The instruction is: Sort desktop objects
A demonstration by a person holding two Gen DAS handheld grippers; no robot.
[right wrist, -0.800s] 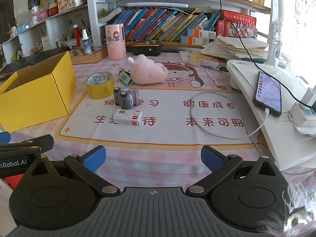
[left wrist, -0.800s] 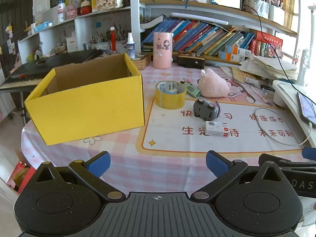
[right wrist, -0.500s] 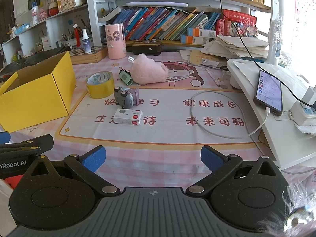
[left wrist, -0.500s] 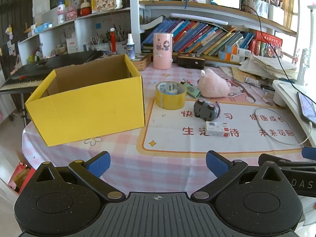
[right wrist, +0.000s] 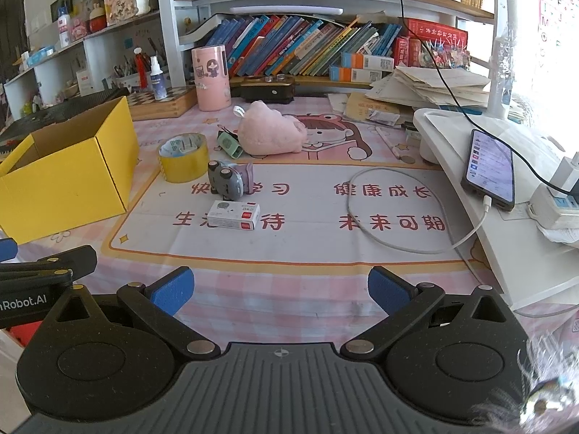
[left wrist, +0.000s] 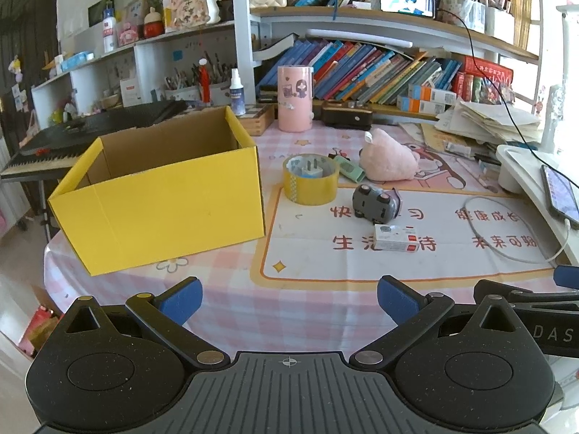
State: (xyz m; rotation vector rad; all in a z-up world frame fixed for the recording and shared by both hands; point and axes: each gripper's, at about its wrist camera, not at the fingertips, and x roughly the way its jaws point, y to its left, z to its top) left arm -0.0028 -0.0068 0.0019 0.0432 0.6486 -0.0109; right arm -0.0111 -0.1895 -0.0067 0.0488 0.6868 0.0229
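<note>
table [left wrist: 231, 300]: carrying everything, pink checked cloth plus printed mat.
yellow box [left wrist: 163, 195]: sitting open-topped at left, looking empty inside; likely the sorting target.
plush toy [right wrist: 269, 133]: lying at back of the cluster, touching nothing but the green case beside it.
tape roll [left wrist: 311, 179]: standing flat just right of the box, small white plug [left wrist: 309, 170] sitting inside the ring.
toy car [right wrist: 226, 181]: lying on its side between tape and carton.
small carton [right wrist: 234, 215]: lying flat on the mat, nearest of the loose items.
green case [right wrist: 229, 144]: wedged against the plush, partly hidden.
left gripper [left wrist: 287, 298]: hovering over near table edge, fingers spread wide, holding nothing.
right gripper [right wrist: 280, 291]: same, fingers fully apart, nothing between, aimed toward the carton.
step: starting out, nothing picked, all items lying outside the box.
next move: probably reaching forward and down to the carton or car, straddling it, closing, then carrying left over the box rim.
</note>
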